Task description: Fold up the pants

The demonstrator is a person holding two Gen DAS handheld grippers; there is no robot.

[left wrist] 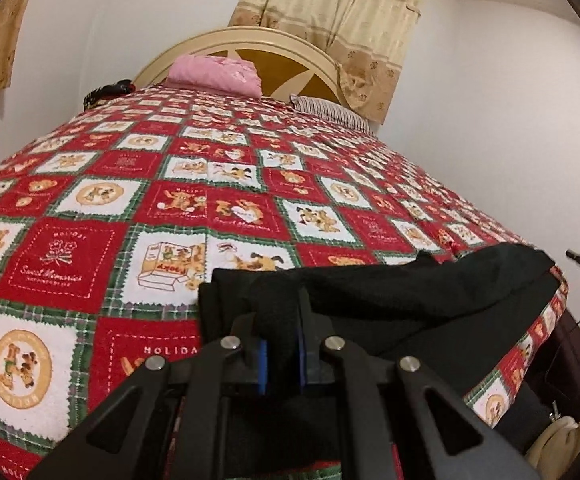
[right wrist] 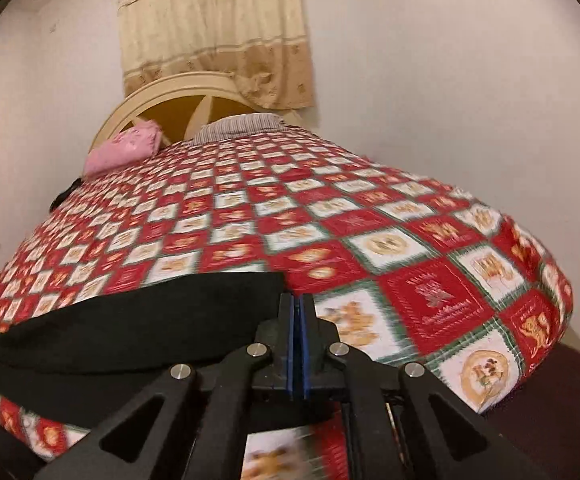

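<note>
Partly hidden behind left claw (left wrist: 281, 322), clamped on bunched black pants (left wrist: 389, 300); right claw (right wrist: 298, 320) closed at the pants' 3 o'clock edge, contents unclear.

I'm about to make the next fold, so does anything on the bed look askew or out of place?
The black pants lie bunched and rumpled near the foot edge of the red checked patchwork bedspread, not flat. The left gripper pinches a thick wad of the cloth. The right gripper looks shut at the pants' edge. Nothing looks spilled or damaged.

matt black cloth pants (left wrist: 389, 300), fuzzy terry bedspread (left wrist: 130, 200)
</note>
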